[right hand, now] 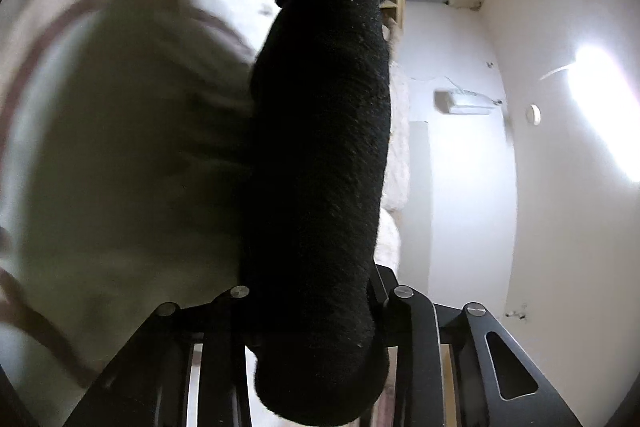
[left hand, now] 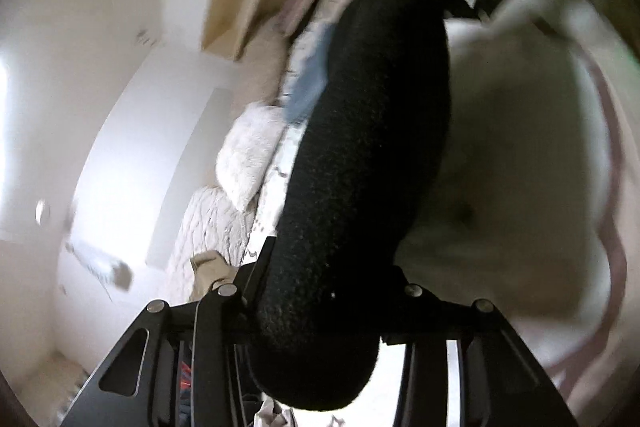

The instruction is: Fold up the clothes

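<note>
A cream garment (left hand: 500, 155) with dusty-pink trim hangs beside the black-padded left gripper (left hand: 360, 107). Beyond it lie a white fluffy pillow (left hand: 248, 155), a blue cloth (left hand: 308, 83), and white walls (right hand: 540, 27).

Dim fisheye views with dark curved edges. A ceiling light (right hand: 604, 107) glares white. The black garment (right hand: 320, 167) is nearly featureless; pale fabric (left hand: 520, 167) is motion-blurred.

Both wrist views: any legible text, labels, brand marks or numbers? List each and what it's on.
None readable in either view.
Small dark marks on the white wall: motion-blurred, not legible as text.
Wall-mounted unit: no label can be made out.
Small dark motifs on the white bed cover: print pattern, not lettering as far as can be told.
Black garment and cream garment: no tag or logo showing.
</note>
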Available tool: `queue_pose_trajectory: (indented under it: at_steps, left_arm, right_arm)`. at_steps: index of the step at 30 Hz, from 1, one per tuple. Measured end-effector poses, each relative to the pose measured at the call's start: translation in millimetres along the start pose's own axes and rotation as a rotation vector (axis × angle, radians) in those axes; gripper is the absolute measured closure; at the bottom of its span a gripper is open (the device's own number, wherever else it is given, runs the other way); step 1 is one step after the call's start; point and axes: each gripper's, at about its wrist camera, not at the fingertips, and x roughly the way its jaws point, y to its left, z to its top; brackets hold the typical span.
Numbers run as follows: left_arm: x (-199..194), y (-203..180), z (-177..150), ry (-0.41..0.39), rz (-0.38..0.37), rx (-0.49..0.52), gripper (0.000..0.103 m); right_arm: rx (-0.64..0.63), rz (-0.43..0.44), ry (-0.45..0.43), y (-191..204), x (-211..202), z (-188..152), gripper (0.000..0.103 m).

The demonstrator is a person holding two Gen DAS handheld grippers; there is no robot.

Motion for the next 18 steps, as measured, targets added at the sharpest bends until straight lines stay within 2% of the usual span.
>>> queue_pose_trajectory:
  at_steps: [7, 18]
  left_arm:
    - [37, 96, 49, -0.061, 0.013, -0.208, 0.065]
    - [128, 212, 87, -0.066, 0.017, -0.461, 0.066]
  right_arm:
    - [-0.001, -0.120, 0.105, -100, 82, -23, 0.076]
    - [0.033, -0.210, 0.199, -205, 204, -57, 0.077]
